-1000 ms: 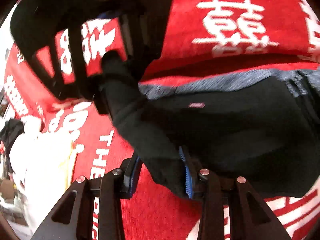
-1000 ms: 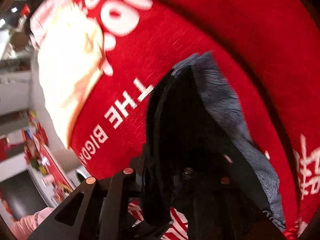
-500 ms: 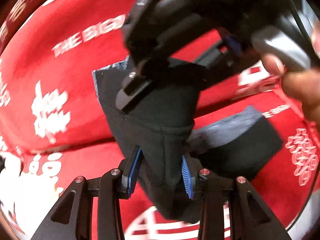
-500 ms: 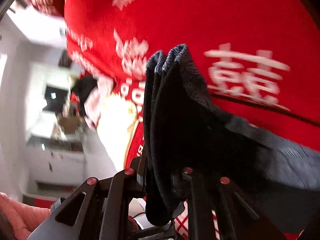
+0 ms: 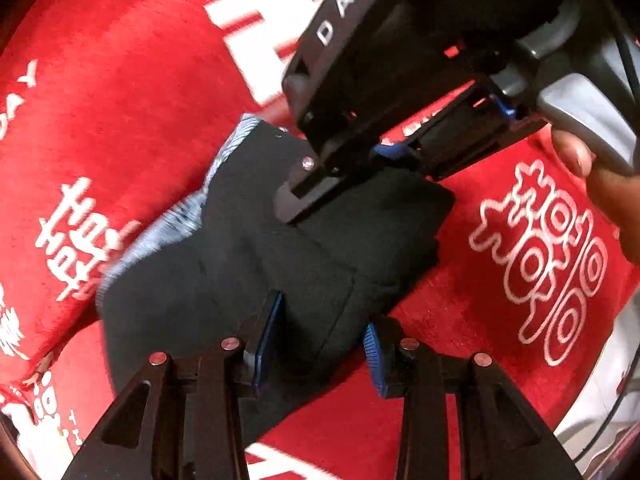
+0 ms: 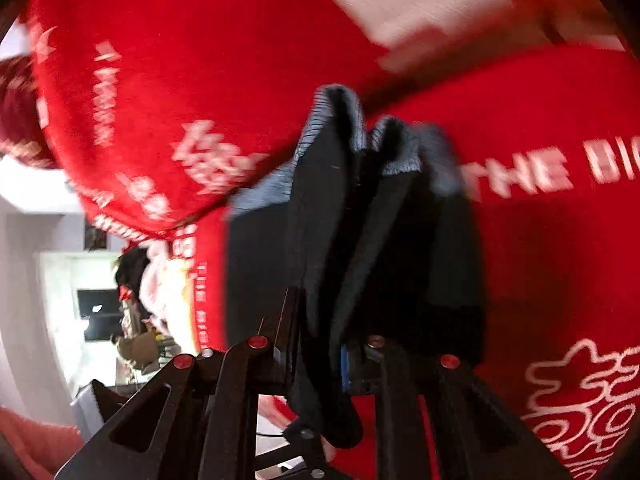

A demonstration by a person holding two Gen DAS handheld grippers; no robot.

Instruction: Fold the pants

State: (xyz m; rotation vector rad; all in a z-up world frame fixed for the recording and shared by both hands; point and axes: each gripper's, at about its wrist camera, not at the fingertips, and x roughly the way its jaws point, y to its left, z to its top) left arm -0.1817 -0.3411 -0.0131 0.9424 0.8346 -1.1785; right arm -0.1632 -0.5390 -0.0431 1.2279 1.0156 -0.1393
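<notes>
pants [image 5: 248,272], folded, clenched at opposite edges by left fingers [image 5: 266,332] and right fingers [image 5: 308,196] over red cloth [image 5: 120,100].

The surface [image 5: 120,92] is covered by a red cloth printed with white characters and lettering. At the left edge of the right wrist view, a pale wall [image 6: 24,248] and a bright white-framed opening [image 6: 96,308] with a dark rectangle inside it are seen. Blurred clutter [image 6: 140,280] is seen beside the opening.
</notes>
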